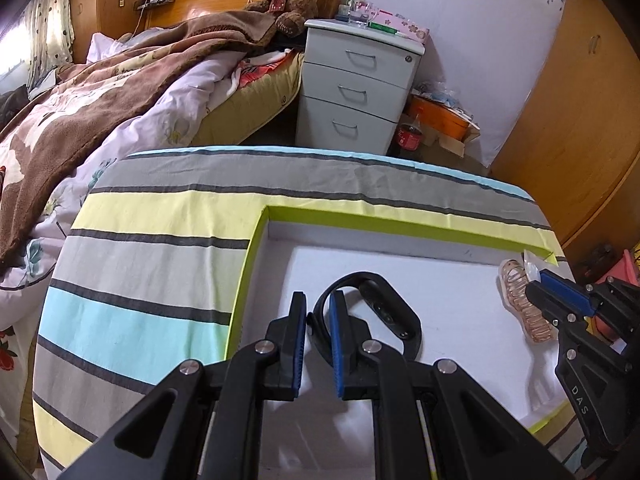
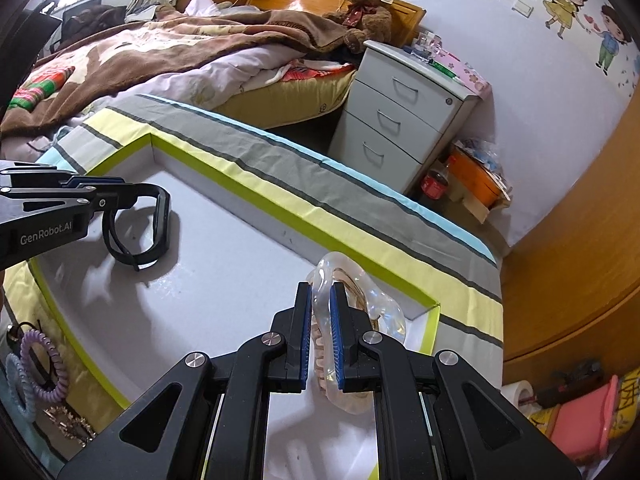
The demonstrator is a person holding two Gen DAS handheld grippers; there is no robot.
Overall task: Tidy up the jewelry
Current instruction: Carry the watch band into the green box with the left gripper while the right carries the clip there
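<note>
A shallow white box with a lime-green rim [image 1: 256, 240] [image 2: 224, 184] lies on a striped cloth. My left gripper [image 1: 318, 300] [image 2: 116, 190] is shut on the strap of a black wristband [image 1: 394, 316] [image 2: 160, 224], which rests on the box floor at its left side. My right gripper [image 2: 320, 292] [image 1: 536, 280] is shut on a clear plastic bag holding a pink coiled bracelet [image 2: 360, 312] [image 1: 520, 300], low over the box's right corner.
A purple coil hair tie [image 2: 40, 364], a pale blue one [image 2: 16, 388] and a small metal piece [image 2: 68, 424] lie on the cloth left of the box. A bed [image 1: 100, 92], a white drawer unit [image 1: 356, 84] and a wooden wardrobe [image 1: 580, 120] stand beyond.
</note>
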